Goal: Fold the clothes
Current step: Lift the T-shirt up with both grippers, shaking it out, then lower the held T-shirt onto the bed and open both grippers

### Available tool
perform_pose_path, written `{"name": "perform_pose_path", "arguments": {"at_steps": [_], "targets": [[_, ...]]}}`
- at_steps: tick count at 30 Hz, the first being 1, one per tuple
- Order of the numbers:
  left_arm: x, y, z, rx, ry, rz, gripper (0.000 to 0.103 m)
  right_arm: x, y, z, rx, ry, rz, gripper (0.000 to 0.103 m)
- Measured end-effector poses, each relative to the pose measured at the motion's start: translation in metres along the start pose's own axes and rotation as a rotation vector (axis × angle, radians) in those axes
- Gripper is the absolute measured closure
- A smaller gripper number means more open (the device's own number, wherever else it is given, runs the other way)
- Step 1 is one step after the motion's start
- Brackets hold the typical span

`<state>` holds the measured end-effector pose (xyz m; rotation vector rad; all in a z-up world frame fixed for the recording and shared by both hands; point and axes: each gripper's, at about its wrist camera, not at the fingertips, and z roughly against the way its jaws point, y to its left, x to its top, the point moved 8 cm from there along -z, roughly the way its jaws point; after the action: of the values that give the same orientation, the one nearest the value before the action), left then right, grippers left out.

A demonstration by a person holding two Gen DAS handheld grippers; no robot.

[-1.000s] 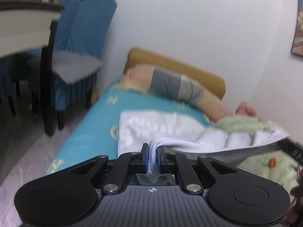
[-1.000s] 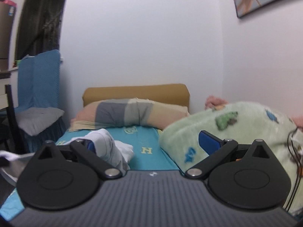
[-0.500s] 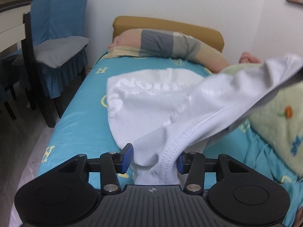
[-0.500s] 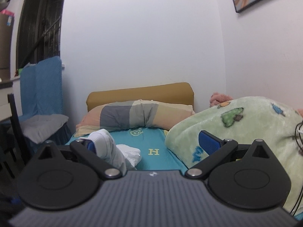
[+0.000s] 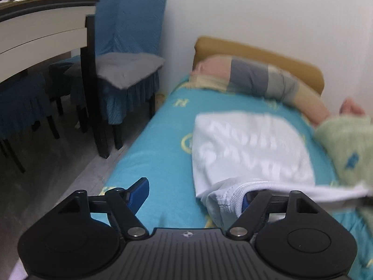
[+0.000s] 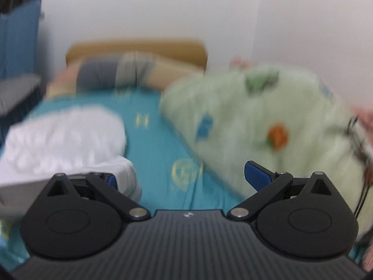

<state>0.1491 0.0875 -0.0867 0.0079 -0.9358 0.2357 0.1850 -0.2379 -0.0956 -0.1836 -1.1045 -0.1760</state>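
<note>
On the bed [image 5: 158, 144], a white shirt [image 5: 251, 149] lies flat.
Both grippers, left [image 5: 193, 192] and right [image 6: 184, 175], have jaws spread wide, gripping nothing; shirt edges drape over one finger each.

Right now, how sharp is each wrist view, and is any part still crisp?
Right wrist view: heavy motion blur smears the white garment, green blanket and pillow; only the right gripper body stays crisp. Left wrist view: milder blur, garment print unreadable, chair fairly clear, fisheye bending the table edge.
</note>
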Motion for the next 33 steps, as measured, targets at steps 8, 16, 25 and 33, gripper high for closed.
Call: {"name": "perform_pose_path", "arguments": {"at_steps": [8,16,25,33], "targets": [[0.094,-0.008,0.086,-0.033,-0.278,0.070,0.026,0.070,-0.015,0.056,0.055,-0.112,-0.060,0.000],[0.223,-0.020,0.227,-0.098,-0.566,0.111,0.026,0.220,-0.042,0.184,0.121,-0.382,-0.110,0.000],[0.339,-0.037,0.405,-0.156,-0.840,0.044,0.024,0.349,-0.080,0.327,0.166,-0.636,-0.134,0.000],[0.381,-0.045,0.490,-0.246,-0.905,0.030,0.021,0.427,-0.116,0.443,0.180,-0.810,-0.124,0.000]]}}
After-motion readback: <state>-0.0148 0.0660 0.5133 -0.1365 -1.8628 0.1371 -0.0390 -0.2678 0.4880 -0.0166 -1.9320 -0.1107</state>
